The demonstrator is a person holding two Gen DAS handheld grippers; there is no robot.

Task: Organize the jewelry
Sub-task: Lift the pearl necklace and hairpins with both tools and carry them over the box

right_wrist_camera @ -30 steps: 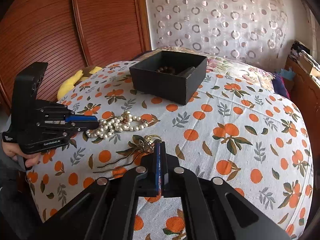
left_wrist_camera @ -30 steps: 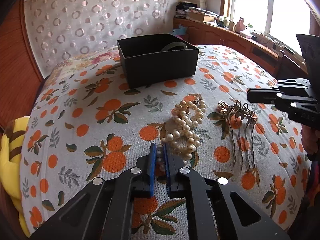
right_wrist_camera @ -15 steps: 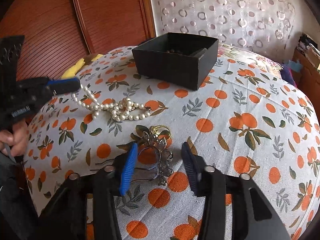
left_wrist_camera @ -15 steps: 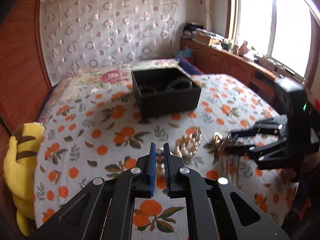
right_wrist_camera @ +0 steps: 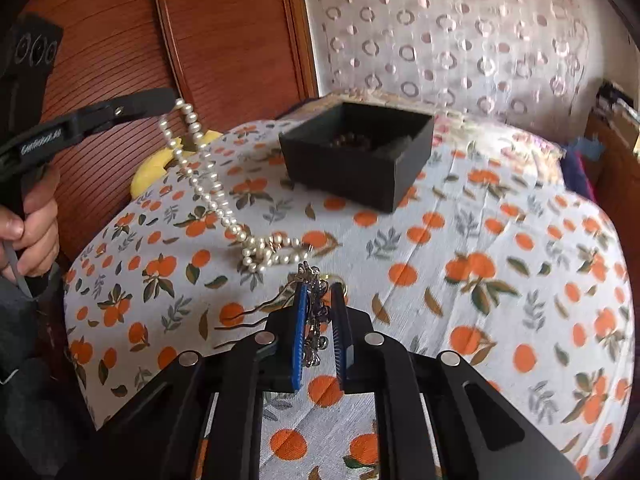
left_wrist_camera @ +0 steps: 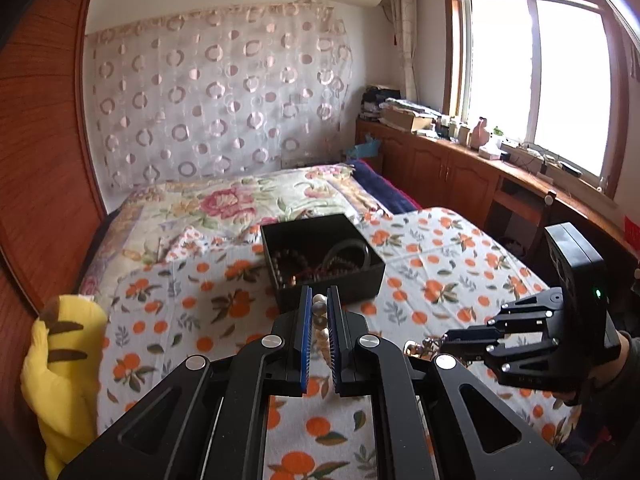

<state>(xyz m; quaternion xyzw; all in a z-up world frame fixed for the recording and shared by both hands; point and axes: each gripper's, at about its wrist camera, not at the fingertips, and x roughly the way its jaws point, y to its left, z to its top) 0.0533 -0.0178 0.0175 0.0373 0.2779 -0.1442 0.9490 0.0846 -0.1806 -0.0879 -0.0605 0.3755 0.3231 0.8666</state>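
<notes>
Two claws are at work over the bed, which has an orange-print cover. The left claw is fully closed on a pearl necklace; the upper part of the strand hangs in the air, and the lower end lies in a heap on the cover. The right claw is closing around an ornate metal hair comb that is between its pads; I cannot tell if the pads press it firmly already. The prongs of the comb point to the left on the cover.

Risks, as I judge them: the heap of pearls lies just beside the comb and may touch it, so a loop can catch on the ornament or prongs and drag it when the strand rises. The grip on the pearls is only on a few beads, so the strand can slip out. The comb is thin and irregular, so it can twist or fall out of the claw. The long strand can also swing and hang over the wall of the black box instead of falling inside.

Count: one pearl necklace, one hair comb, one gold ring near the comb, one black box with dark bead bracelets inside (their number is not clear), one yellow plush toy.
</notes>
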